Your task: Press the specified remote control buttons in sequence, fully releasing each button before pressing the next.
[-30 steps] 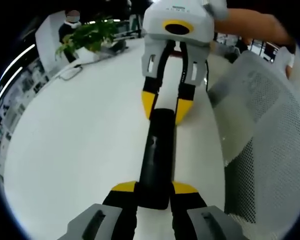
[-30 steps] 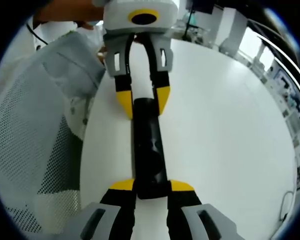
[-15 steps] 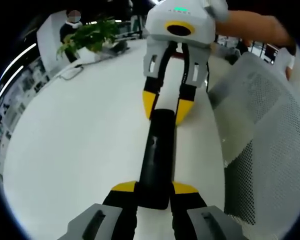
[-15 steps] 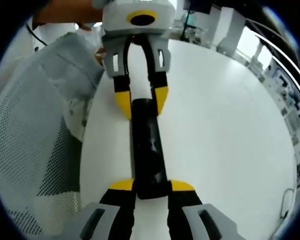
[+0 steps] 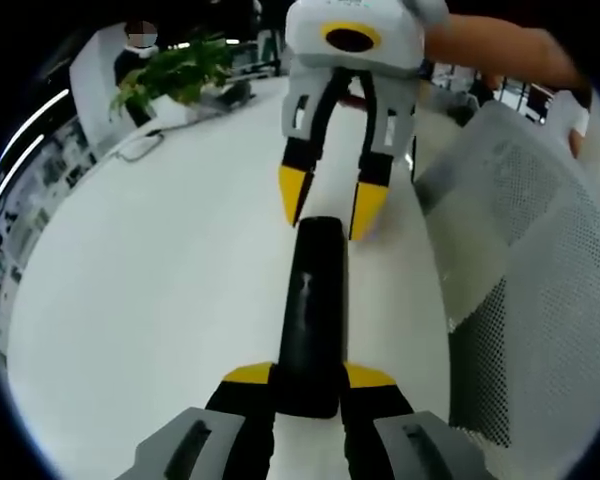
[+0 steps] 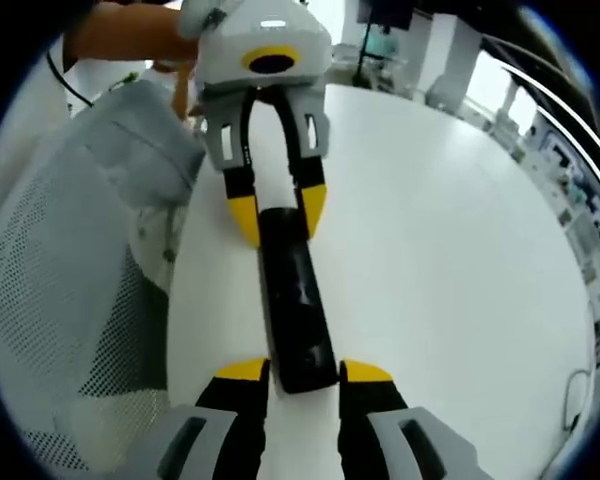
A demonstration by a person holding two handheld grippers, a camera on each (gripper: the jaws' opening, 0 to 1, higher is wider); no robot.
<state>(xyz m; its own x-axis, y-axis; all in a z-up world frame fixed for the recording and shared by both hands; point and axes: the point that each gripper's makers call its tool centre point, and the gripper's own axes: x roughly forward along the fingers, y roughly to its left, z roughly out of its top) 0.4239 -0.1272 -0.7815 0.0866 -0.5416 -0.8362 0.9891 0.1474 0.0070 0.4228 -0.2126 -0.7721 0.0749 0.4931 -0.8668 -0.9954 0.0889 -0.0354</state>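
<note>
A long black remote control lies on the white table, stretched between my two grippers, which face each other. My left gripper is shut on one end of it, the yellow tips pressed to its sides. At the other end my right gripper stands slightly open. Its tips flank that end with thin gaps, and the remote lies a little askew between them.
A white mesh chair back stands close along one side of the remote. A potted plant and a cable sit at the table's far edge. A person's arm reaches in behind each gripper.
My right gripper's jaws have parted a little from the remote's end and it has drawn back slightly. The left gripper keeps its hold and the remote stays on the table.
</note>
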